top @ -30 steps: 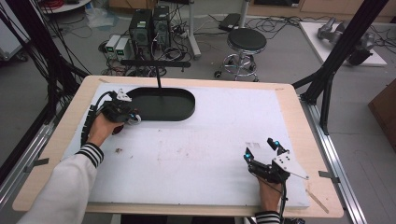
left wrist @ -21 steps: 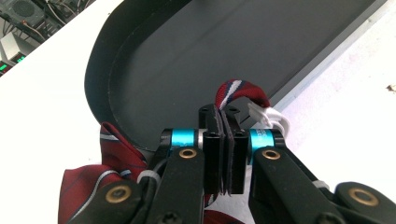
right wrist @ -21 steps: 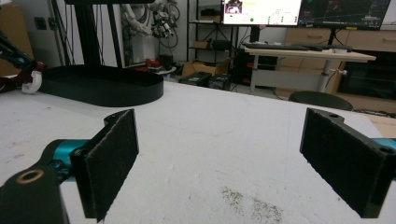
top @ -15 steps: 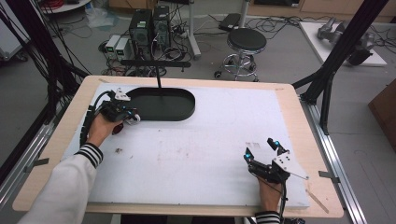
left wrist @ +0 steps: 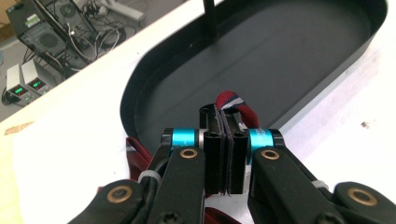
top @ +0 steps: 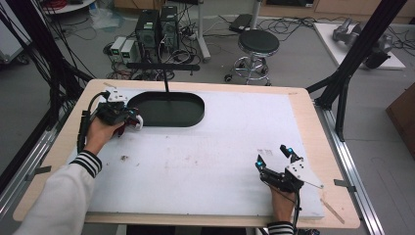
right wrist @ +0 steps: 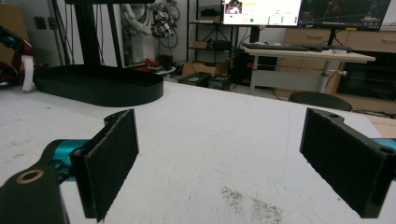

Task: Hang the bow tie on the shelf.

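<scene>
The left gripper (top: 128, 117) sits in the upper left of the high view, right at the near edge of a black tray (top: 166, 108). In the left gripper view its jaws are squeezed together on a red strap (left wrist: 232, 103) with white and dark stripes, and a loop of the strap sticks up just past the jaw tips, over the edge of the tray. More of the red strap hangs down under the gripper at the bottom of that view. A thin black post (left wrist: 209, 21) stands up from the floor of the tray near its far side. The right gripper (top: 275, 157) rests low on the white tabletop (top: 220, 142) in the lower right of the high view, well apart from the tray. In the right gripper view its jaws stand wide open with nothing between them, and the tray shows far off in the upper left of that view. I think the step in hand is carrying the strap to the tray to drop it in. The next move likely calls for pushing the left gripper a bit farther over the tray, then opening its jaws so the whole strap falls inside and does not catch on the rim.
</scene>
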`<move>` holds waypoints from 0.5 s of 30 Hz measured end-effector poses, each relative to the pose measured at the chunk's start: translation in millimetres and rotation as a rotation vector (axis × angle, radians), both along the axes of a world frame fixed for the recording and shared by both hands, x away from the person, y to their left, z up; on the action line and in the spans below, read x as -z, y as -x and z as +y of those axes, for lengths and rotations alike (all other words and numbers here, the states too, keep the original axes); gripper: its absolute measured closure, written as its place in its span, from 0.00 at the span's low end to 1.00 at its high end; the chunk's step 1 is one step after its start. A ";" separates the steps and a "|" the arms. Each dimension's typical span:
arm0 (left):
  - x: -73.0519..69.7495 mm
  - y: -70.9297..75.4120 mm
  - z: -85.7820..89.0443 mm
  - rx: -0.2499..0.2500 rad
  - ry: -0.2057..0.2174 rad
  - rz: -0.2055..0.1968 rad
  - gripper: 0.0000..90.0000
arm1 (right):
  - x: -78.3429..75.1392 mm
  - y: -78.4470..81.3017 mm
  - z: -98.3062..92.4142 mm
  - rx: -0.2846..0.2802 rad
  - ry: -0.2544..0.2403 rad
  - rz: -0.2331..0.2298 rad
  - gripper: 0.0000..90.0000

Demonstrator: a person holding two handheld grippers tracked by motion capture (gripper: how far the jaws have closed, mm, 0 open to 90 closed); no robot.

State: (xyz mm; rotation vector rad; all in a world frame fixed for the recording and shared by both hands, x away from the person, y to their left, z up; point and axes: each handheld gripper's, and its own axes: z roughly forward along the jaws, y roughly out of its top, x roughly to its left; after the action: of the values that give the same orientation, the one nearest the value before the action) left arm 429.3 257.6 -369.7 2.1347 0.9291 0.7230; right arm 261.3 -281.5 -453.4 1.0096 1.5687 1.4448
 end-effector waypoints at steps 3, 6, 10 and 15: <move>-5.3 1.2 2.9 -0.006 0.014 -0.015 0.98 | 0.0 -0.1 0.0 -0.001 0.003 -0.001 0.12; -13.2 2.5 5.8 -0.007 0.028 -0.038 0.98 | 0.0 -0.1 0.3 0.000 0.002 -0.001 0.12; -23.4 3.9 7.3 -0.009 0.040 -0.065 0.98 | -0.1 0.0 0.2 0.000 0.002 0.001 0.12; -35.8 5.7 7.4 0.004 0.054 -0.101 0.98 | 0.0 -0.3 0.3 0.001 0.006 -0.002 0.12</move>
State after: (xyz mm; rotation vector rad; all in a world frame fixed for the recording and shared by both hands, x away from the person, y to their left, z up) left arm 423.6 265.0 -333.9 2.0332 0.8805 0.7868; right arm 261.6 -281.2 -453.4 1.0043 1.5700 1.4394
